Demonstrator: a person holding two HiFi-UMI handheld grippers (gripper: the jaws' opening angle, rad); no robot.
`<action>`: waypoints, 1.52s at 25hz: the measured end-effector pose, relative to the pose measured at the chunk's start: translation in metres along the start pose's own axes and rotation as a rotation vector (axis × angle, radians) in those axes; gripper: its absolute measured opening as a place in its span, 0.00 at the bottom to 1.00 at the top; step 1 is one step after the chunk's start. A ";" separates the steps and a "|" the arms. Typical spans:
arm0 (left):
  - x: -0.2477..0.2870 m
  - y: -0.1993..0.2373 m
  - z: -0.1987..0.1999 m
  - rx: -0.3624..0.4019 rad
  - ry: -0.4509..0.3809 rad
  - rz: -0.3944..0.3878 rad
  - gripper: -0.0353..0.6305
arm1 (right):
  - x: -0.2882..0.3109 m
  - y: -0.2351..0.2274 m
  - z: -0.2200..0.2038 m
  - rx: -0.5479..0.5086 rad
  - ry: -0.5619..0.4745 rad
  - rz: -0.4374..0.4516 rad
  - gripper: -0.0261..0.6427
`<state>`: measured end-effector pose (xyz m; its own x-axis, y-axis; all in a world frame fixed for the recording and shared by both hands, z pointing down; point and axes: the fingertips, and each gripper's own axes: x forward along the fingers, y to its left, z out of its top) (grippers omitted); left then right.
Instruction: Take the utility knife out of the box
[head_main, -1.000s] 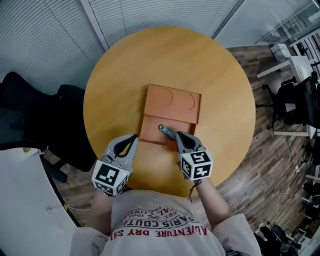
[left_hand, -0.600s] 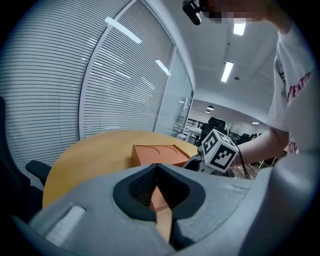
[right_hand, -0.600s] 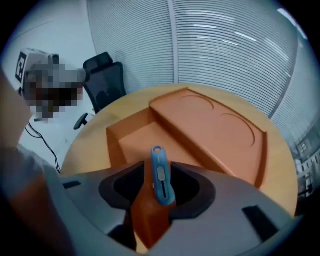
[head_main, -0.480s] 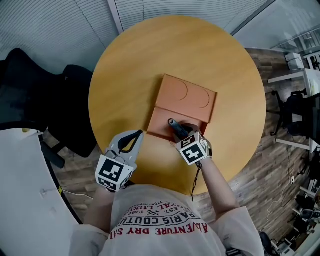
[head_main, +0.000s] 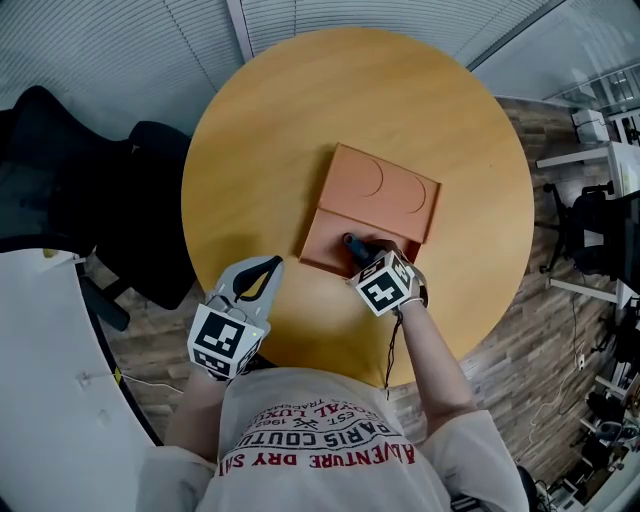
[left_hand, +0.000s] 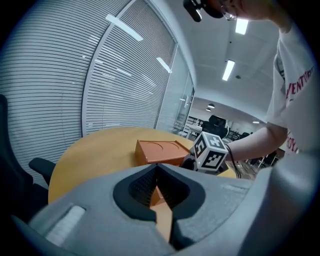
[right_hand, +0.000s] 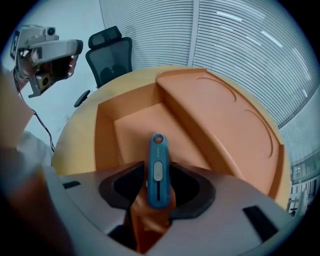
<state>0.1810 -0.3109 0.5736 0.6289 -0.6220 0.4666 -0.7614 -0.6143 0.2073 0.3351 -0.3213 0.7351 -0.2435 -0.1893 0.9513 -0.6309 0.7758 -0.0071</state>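
Observation:
An orange box (head_main: 384, 188) lies on the round wooden table (head_main: 270, 130), with its open tray (head_main: 322, 240) on my side. The blue utility knife (head_main: 351, 241) lies in that tray. My right gripper (head_main: 363, 254) points steeply down into the tray. In the right gripper view the knife (right_hand: 157, 165) runs lengthwise between the jaws of the right gripper (right_hand: 156, 176), which are closing, with a gap showing on each side. My left gripper (head_main: 269, 265) hovers over the table's near edge left of the box, shut and holding nothing. The left gripper view shows the box (left_hand: 159, 150) ahead.
A black office chair (head_main: 90, 190) stands left of the table. A white desk edge (head_main: 40, 400) runs along the lower left. Window blinds (head_main: 300, 20) are behind the table, and wood flooring (head_main: 540, 330) with more desks is on the right.
My right gripper tipped from nearly level to steeply downward and sank into the tray, its jaws now around the knife. The left gripper barely shifted.

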 end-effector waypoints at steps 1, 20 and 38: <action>-0.001 0.000 -0.001 0.000 0.002 -0.002 0.04 | 0.000 0.000 0.001 -0.003 0.001 0.001 0.30; -0.030 -0.004 0.021 0.059 -0.029 -0.045 0.05 | -0.044 0.004 0.013 0.076 -0.066 -0.059 0.24; -0.068 -0.043 0.110 0.275 -0.197 -0.190 0.04 | -0.259 0.034 0.069 0.366 -0.732 -0.412 0.24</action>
<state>0.1879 -0.2953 0.4385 0.7934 -0.5493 0.2622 -0.5743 -0.8183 0.0236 0.3256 -0.2873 0.4676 -0.2749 -0.8398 0.4681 -0.9350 0.3469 0.0732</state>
